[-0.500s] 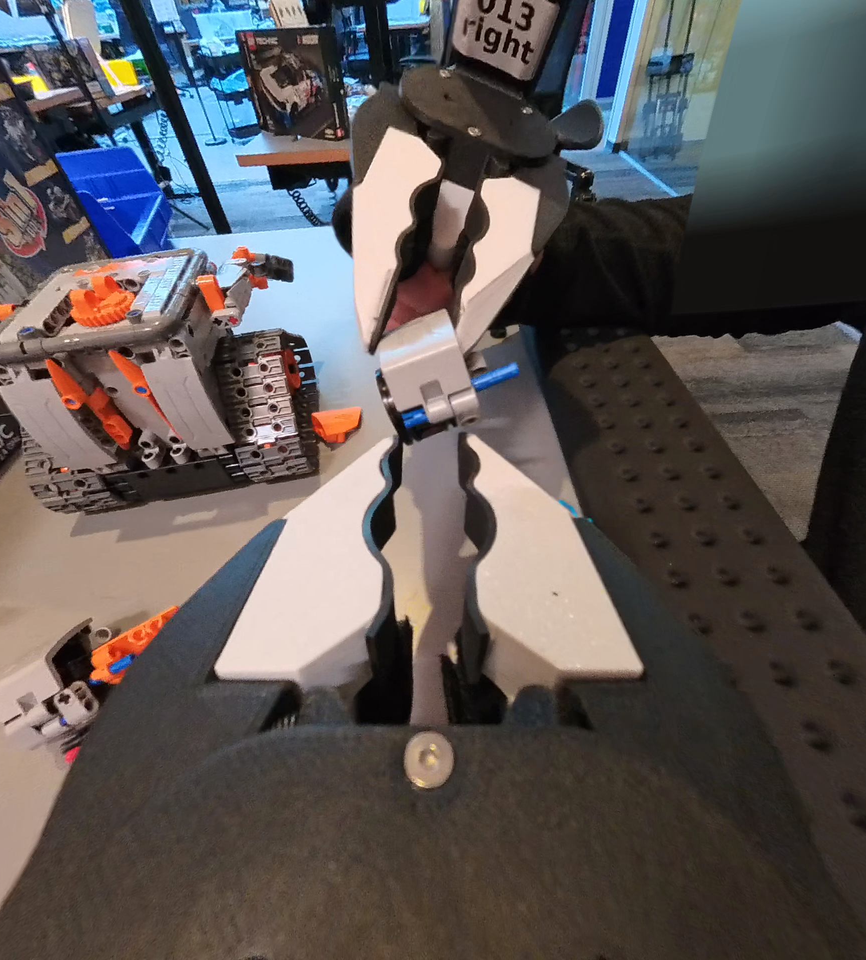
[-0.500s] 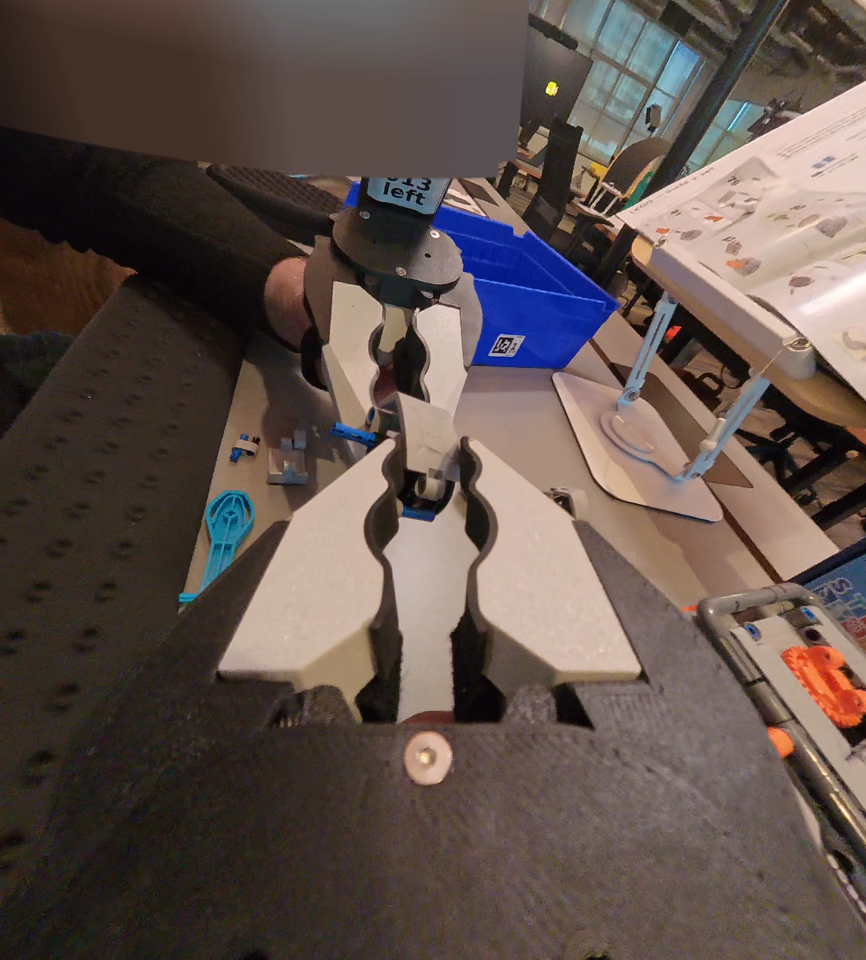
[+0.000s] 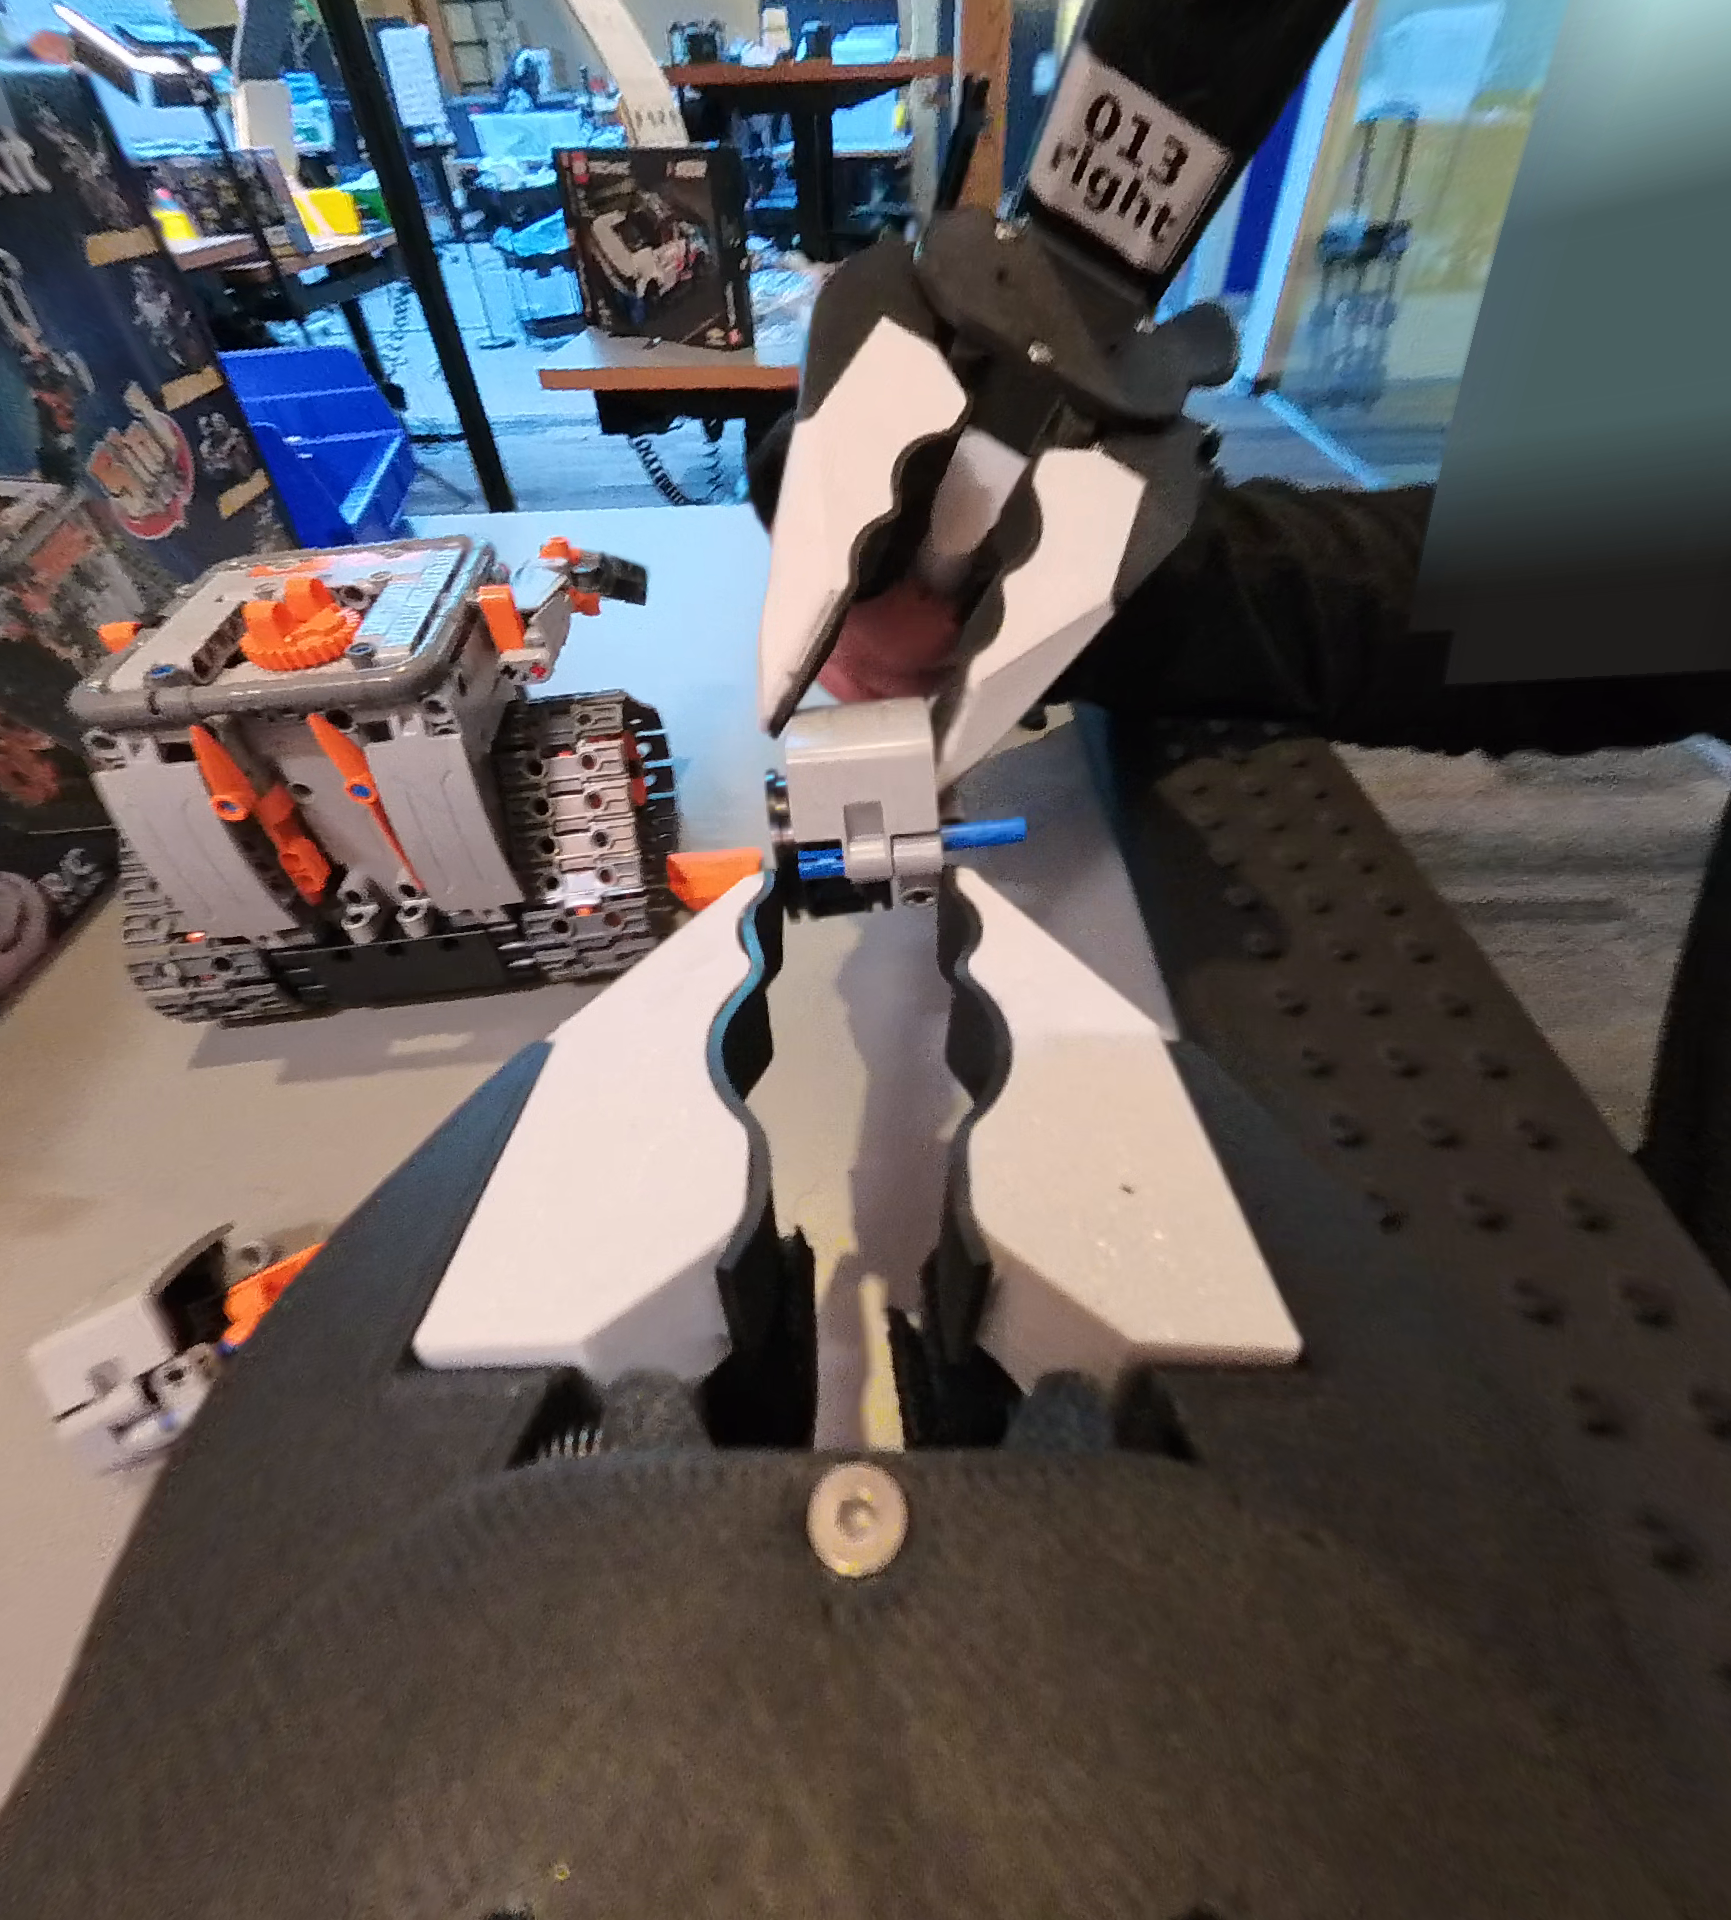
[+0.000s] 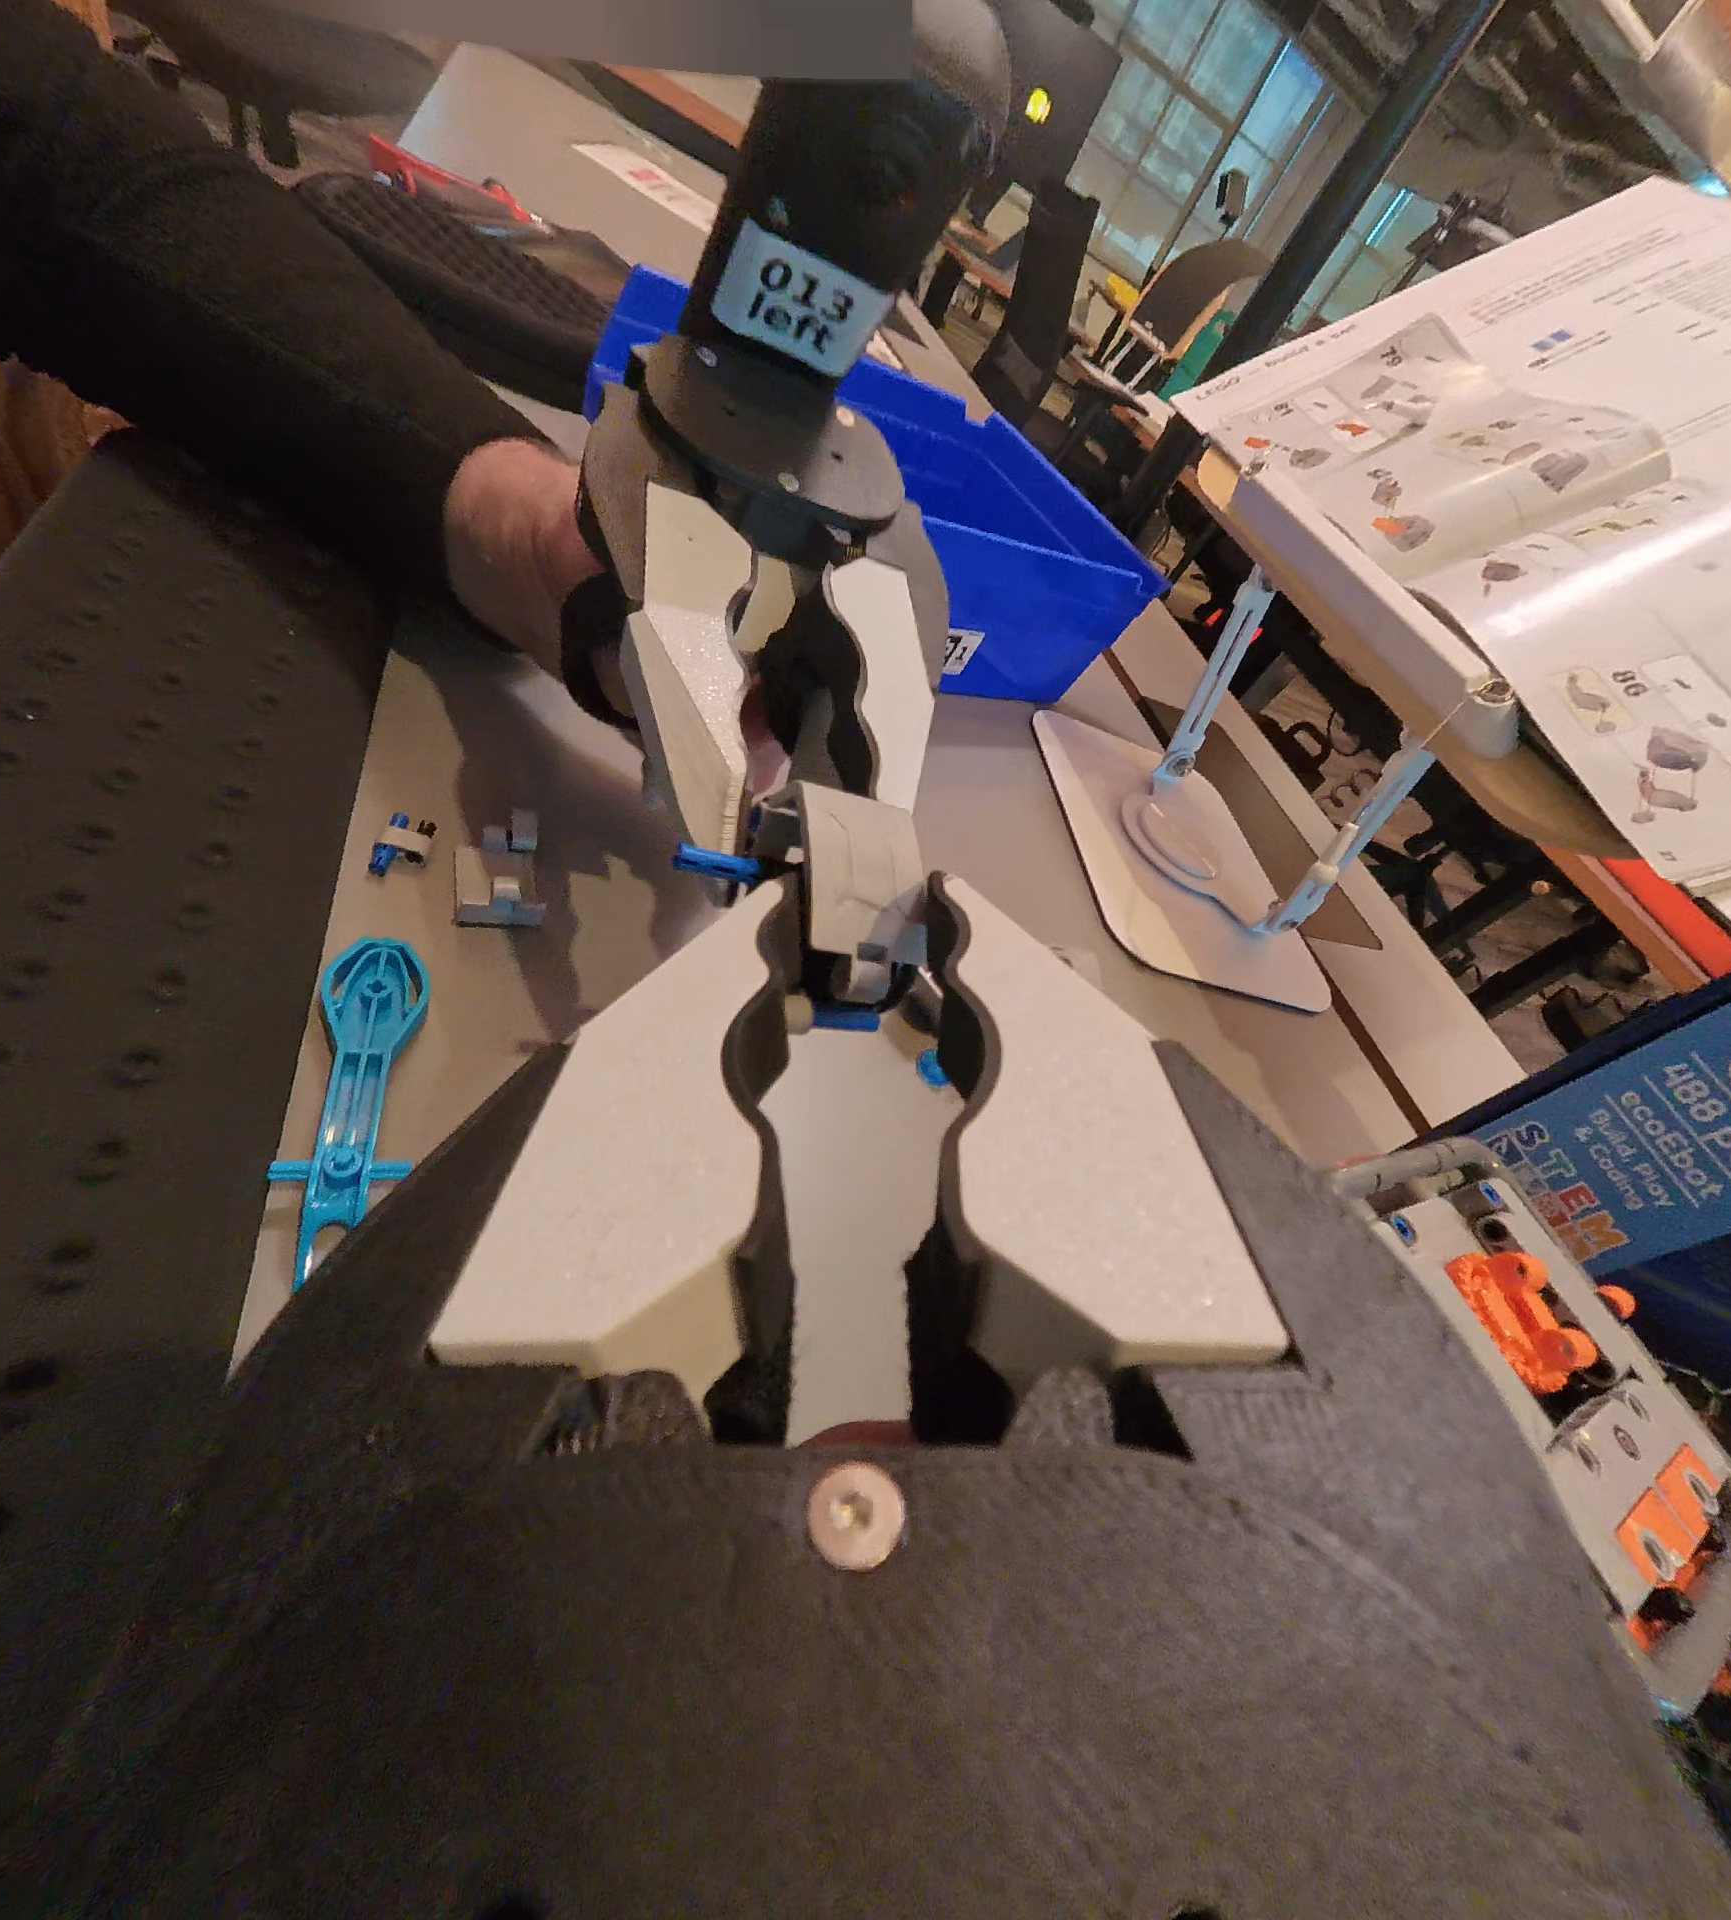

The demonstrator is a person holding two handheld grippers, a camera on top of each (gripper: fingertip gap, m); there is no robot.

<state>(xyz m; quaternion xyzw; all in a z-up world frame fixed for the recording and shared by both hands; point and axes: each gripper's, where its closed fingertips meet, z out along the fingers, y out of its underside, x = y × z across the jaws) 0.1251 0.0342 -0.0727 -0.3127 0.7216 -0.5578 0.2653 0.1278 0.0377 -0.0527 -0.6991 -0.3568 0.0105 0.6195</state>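
Right gripper point(image 4: 856, 899) clamped on grey brick part point(image 3: 861, 779), held above the table point(image 3: 113, 1122). Blue pin point(image 3: 980, 833) sticks out of the part's side. Left gripper point(image 3: 856, 894) sits tip-to-tip with it, fingers parted around the part's lower end; can't tell whether they grip it. Tracked orange-grey model point(image 3: 362, 769) stands left, well apart. Blue tool point(image 4: 357, 1091) and 2 small loose pieces point(image 4: 497, 873) lie on the table near the black mat point(image 4: 92, 831).
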